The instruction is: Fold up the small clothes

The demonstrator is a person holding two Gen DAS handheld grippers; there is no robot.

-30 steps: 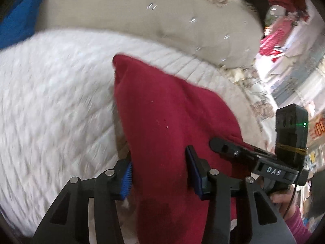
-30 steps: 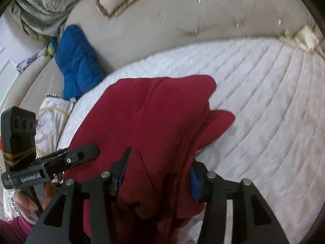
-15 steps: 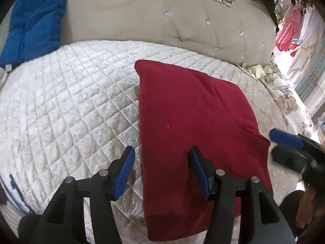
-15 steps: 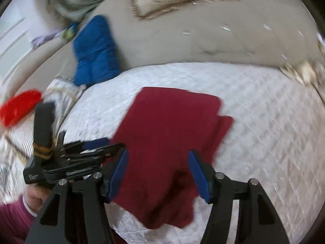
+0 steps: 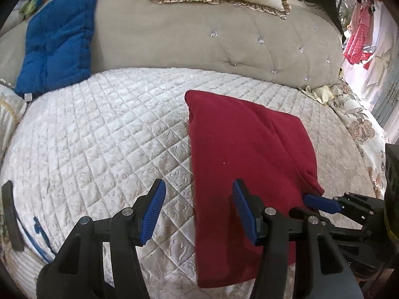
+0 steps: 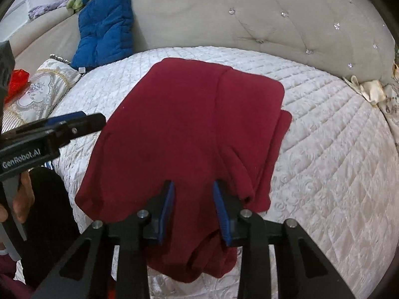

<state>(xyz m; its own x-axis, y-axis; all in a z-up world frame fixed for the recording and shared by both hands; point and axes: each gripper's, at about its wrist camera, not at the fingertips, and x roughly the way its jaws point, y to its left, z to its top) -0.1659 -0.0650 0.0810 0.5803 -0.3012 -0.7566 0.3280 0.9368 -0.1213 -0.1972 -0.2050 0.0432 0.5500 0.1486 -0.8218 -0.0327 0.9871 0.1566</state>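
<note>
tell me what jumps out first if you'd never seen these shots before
The dark red folded garment lying on the white quilted bedspread grabs the eye at once. Next comes the bright blue cushion, leaning on the beige tufted headboard at the back left.

Black left tongs [image 5: 198,210] and right tongs [image 6: 193,210] carry ribbed blue pads [image 5: 153,210], silver screws, white "GenRobot.AI" lettering.

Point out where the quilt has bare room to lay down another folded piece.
Widest bare patch: the white quilt between the red garment and the blue cushion. A second lies between the garment's other edge and the tufted headboard, seen at. The near edge is crowded, with the left gripper and right gripper.
</note>
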